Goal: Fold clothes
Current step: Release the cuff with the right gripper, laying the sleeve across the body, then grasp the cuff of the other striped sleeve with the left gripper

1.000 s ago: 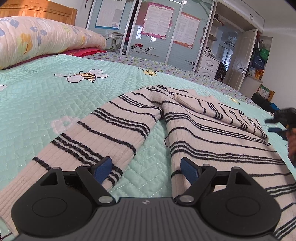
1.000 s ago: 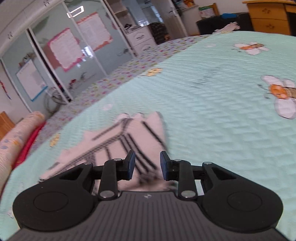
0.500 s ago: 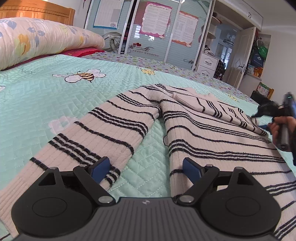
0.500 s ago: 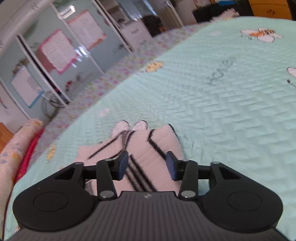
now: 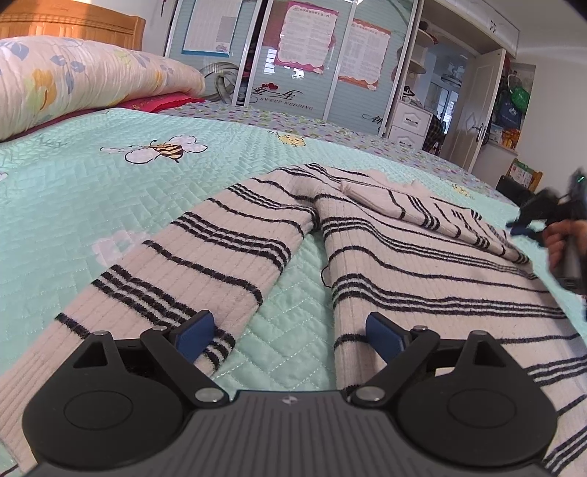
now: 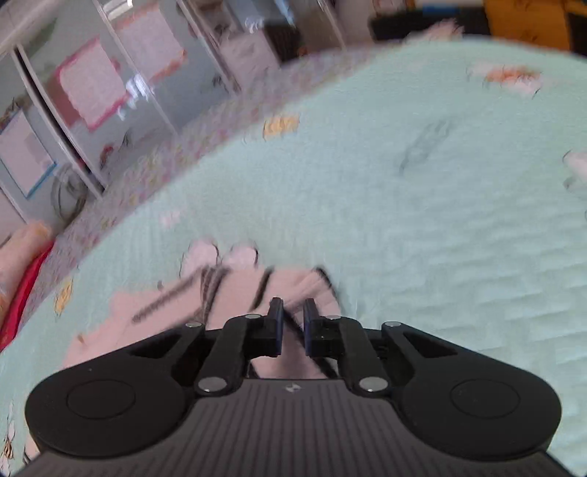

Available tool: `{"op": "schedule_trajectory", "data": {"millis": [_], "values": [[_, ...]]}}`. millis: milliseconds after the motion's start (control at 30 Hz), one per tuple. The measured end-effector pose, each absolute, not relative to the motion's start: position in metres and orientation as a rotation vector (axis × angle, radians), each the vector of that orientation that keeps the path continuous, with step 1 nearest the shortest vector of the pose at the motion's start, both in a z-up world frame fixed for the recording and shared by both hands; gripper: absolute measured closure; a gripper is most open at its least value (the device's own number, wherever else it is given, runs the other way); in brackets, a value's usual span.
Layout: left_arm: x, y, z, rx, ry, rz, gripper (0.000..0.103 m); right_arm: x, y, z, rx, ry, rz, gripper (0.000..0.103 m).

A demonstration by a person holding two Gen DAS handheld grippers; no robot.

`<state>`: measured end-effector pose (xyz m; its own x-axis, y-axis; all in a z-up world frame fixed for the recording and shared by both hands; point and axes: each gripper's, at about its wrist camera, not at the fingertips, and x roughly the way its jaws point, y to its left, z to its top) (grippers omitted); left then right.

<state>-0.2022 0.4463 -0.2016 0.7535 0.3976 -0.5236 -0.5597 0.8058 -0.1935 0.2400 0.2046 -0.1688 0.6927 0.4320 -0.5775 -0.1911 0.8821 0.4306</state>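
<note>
A white knit sweater with black stripes (image 5: 403, 271) lies flat on the mint quilted bedspread (image 5: 91, 190). One sleeve (image 5: 220, 253) stretches toward the near left; the other sleeve (image 5: 422, 209) is folded across the chest. My left gripper (image 5: 288, 326) hovers low over the gap between that near sleeve and the body, its jaws opening wide around nothing. At the far right edge, a hand (image 5: 557, 238) holds my right gripper (image 5: 521, 224) at the folded sleeve's end. In the blurred right wrist view, the right gripper (image 6: 292, 312) is closing, with sweater fabric (image 6: 227, 290) pinched between its pads.
A floral pillow (image 5: 73, 77) lies at the head of the bed, far left. Beyond the bed's far edge stand wardrobe sliding doors (image 5: 304, 55) and a white door (image 5: 473, 110). An orange dresser (image 6: 532, 22) shows at the right wrist view's top right.
The right gripper came in over the end of the folded sleeve, opened wider, then closed to a narrow gap on the fabric. The left gripper stayed put and its jaws spread slightly.
</note>
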Motion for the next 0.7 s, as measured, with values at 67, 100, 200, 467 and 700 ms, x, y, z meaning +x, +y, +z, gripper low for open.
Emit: {"op": "schedule_trajectory", "data": {"millis": [67,100,200,467,700], "values": [[-0.203,0.446,-0.201,-0.351,0.482,0.534,0.011,0.206,0.205,-0.154,0.314,0.716,0.439,0.091],[-0.204,0.446,-0.200,-0.352,0.476,0.534,0.011,0.184,0.204,-0.149,0.293,0.717,0.485,0.090],[-0.210,0.443,-0.196,-0.351,0.448,0.532,0.014,0.104,0.192,-0.142,0.172,0.691,0.597,0.089],[-0.275,0.424,-0.170,-0.508,0.368,0.563,0.020,-0.038,0.113,-0.154,0.141,0.730,0.665,0.064],[-0.355,0.416,-0.184,-0.886,0.320,0.704,0.019,-0.076,0.078,-0.178,0.244,0.829,0.660,0.062]]}}
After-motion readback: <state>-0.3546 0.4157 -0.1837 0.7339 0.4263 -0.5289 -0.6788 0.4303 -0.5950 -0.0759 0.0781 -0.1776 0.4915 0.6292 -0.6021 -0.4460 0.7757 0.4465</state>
